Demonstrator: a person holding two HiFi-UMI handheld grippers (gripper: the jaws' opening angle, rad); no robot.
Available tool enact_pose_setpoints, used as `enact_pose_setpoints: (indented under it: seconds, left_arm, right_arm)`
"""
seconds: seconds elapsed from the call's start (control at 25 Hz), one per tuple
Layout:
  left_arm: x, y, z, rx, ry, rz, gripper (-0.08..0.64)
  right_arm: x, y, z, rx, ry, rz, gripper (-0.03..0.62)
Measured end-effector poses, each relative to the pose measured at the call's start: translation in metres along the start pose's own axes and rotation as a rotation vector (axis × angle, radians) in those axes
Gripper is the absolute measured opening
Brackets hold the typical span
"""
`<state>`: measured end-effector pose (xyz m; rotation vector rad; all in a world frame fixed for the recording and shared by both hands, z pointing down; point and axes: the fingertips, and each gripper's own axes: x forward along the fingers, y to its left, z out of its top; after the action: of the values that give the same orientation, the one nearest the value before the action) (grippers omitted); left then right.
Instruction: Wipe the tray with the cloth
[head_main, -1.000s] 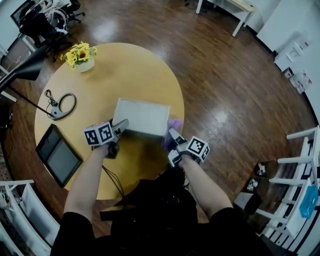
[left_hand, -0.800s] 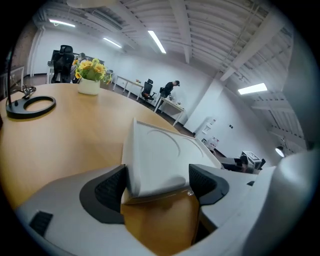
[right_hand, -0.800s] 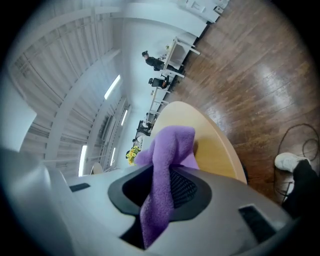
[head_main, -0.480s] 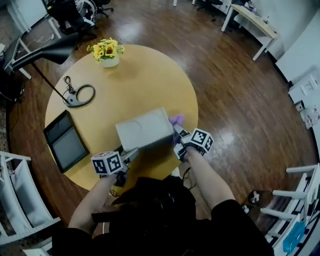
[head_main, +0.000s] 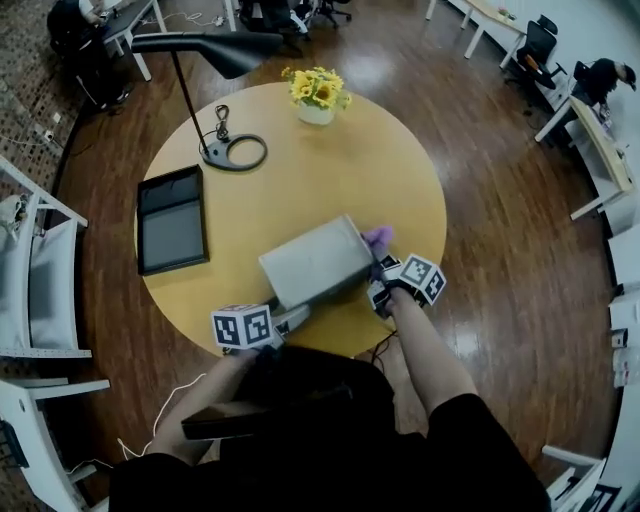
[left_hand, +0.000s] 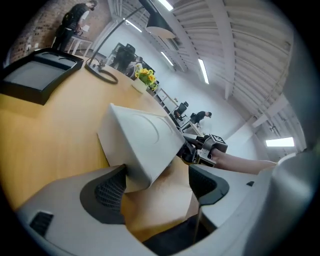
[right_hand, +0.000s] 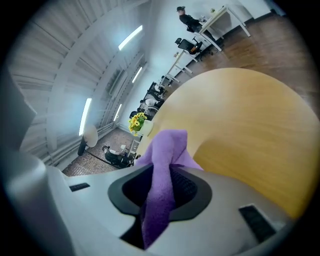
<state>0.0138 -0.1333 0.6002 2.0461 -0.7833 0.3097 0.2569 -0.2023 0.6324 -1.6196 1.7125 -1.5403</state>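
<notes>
Round wooden surface (head_main: 300, 170) held tray (head_main: 315, 262), lamp (head_main: 232, 152), flowers (head_main: 317, 90), black panel (head_main: 172, 220); wood floor (head_main: 500, 200) around. Left claw (left_hand: 160, 187) just opened wide, tray corner between. Right claw (right_hand: 165, 192) clamped cloth (right_hand: 167, 145).

Bright, even light from long white ceiling strip lights (left_hand: 202, 70) leaves pale glare on the glossy dark wooden floor (head_main: 375, 65). Shadows soft. Both gripper views bulge, corners black; the folded purple cloth (right_hand: 162, 185) nearest the lens blurs.

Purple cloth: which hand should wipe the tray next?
Right. The right gripper is shut on the purple cloth beside the grey rectangular tray. The left gripper's jaws have just been opening, the tray's corner between them.
</notes>
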Motion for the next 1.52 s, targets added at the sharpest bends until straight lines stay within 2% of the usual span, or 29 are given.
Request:
enact_pose_setpoints:
  seconds: [0.12,0.24,0.36,0.56,0.68,0.76,0.84,1.0,1.12,1.2,1.36,1.44,1.52]
  left_arm:
    - [-0.004,-0.015,-0.014,-0.010,0.025,-0.026,0.380]
    - [-0.002,-0.023,-0.024,-0.009,0.051,-0.057,0.380]
    - [-0.004,-0.022,-0.019,-0.029,0.034,-0.074,0.365]
    - [-0.002,-0.019,-0.023,-0.040,0.115,-0.183,0.350]
    - [-0.010,-0.021,-0.028,-0.025,0.163,-0.252,0.350]
    - [-0.019,-0.014,-0.024,0.013,0.169,-0.262,0.350]
    - [-0.028,0.004,-0.011,0.064,0.147,-0.231,0.350]
    - [-0.031,0.036,0.043,0.226,0.045,-0.156,0.351]
    - [-0.015,0.034,0.079,0.332,-0.003,-0.160,0.354]
    - [0.003,0.029,0.087,0.372,0.004,-0.181,0.360]
    - [0.033,0.013,0.077,0.395,0.083,-0.234,0.373]
    - [0.036,0.005,0.068,0.460,0.105,-0.234,0.390]
    - [0.034,0.002,0.061,0.531,0.122,-0.238,0.390]
  right_arm:
    - [-0.007,-0.005,0.005,0.050,-0.004,0.017,0.087]
    - [-0.020,-0.015,0.006,0.173,-0.097,0.031,0.087]
    - [-0.036,-0.024,-0.005,0.203,-0.174,0.024,0.087]
    - [-0.048,-0.029,-0.033,0.352,-0.302,0.026,0.087]
    - [-0.049,-0.022,-0.058,0.369,-0.294,0.026,0.087]
    - [-0.048,-0.018,-0.074,0.335,-0.250,0.014,0.087]
    - [-0.048,-0.014,-0.085,0.307,-0.213,0.015,0.087]
    - [-0.047,0.000,-0.108,0.267,-0.143,0.038,0.087]
    - [-0.049,0.013,-0.128,0.274,-0.127,0.057,0.087]
    - [-0.054,0.020,-0.144,0.275,-0.125,0.070,0.089]
    - [-0.061,0.030,-0.162,0.276,-0.196,0.093,0.089]
    - [-0.060,0.029,-0.166,0.284,-0.242,0.071,0.089]
    - [-0.058,0.029,-0.171,0.354,-0.315,0.060,0.089]
